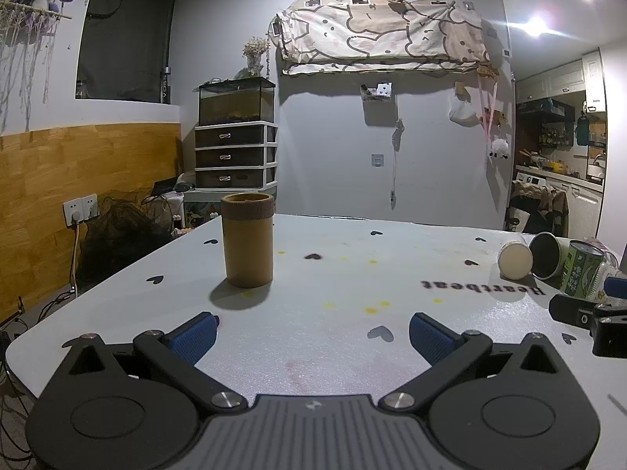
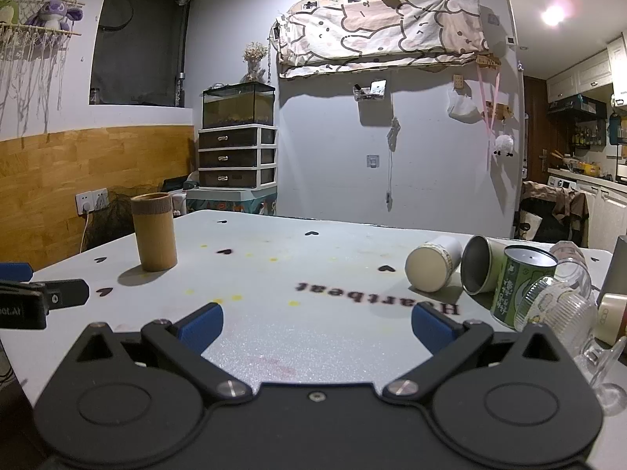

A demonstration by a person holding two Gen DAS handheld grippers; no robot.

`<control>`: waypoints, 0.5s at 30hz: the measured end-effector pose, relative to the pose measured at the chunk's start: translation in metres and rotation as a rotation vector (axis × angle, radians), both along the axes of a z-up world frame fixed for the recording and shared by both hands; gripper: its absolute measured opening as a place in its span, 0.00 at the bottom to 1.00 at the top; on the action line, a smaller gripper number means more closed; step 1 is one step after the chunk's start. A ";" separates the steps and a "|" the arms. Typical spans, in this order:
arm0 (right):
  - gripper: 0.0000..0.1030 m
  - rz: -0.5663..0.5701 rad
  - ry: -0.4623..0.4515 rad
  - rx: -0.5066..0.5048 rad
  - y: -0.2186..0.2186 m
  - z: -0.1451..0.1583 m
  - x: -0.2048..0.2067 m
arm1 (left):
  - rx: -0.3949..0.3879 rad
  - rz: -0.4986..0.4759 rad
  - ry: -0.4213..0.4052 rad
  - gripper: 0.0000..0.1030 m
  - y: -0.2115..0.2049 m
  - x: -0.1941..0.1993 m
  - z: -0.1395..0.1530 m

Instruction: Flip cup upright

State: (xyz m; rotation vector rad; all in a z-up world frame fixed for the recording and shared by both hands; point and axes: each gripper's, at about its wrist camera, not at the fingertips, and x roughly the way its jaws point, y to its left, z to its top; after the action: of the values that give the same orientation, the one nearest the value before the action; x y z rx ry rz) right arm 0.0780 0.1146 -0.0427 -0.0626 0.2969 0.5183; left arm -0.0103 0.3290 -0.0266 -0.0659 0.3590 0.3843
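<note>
A tall tan bamboo cup (image 1: 247, 239) stands upright on the white table (image 1: 333, 348), its ribbed band and open mouth at the top. It also shows at the left in the right wrist view (image 2: 153, 232). My left gripper (image 1: 313, 337) is open and empty, low over the table, in front of the cup and a little to its right. My right gripper (image 2: 317, 327) is open and empty near the table's front edge. The right gripper shows at the right edge of the left wrist view (image 1: 588, 313); the left gripper shows at the left edge of the right wrist view (image 2: 35, 301).
At the right lie a white cup on its side (image 2: 431, 268), a green tin on its side (image 2: 482, 270), an upside-down green can (image 2: 521, 286), clear plastic cups (image 2: 560, 313) and a tape roll (image 2: 609, 319). The table's left edge drops to cables and a wall socket (image 1: 80, 208).
</note>
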 end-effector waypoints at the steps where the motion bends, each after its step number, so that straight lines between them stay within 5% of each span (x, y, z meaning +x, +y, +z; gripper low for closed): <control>1: 1.00 -0.001 0.000 0.000 0.000 0.000 0.000 | 0.000 0.000 0.000 1.00 0.000 0.000 0.000; 15: 1.00 -0.002 -0.001 0.000 -0.002 0.001 -0.001 | 0.000 -0.001 0.001 1.00 0.000 0.000 0.000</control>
State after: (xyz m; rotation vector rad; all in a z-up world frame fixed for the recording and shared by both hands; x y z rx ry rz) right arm 0.0772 0.1125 -0.0419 -0.0622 0.2961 0.5159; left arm -0.0102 0.3291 -0.0266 -0.0656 0.3597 0.3837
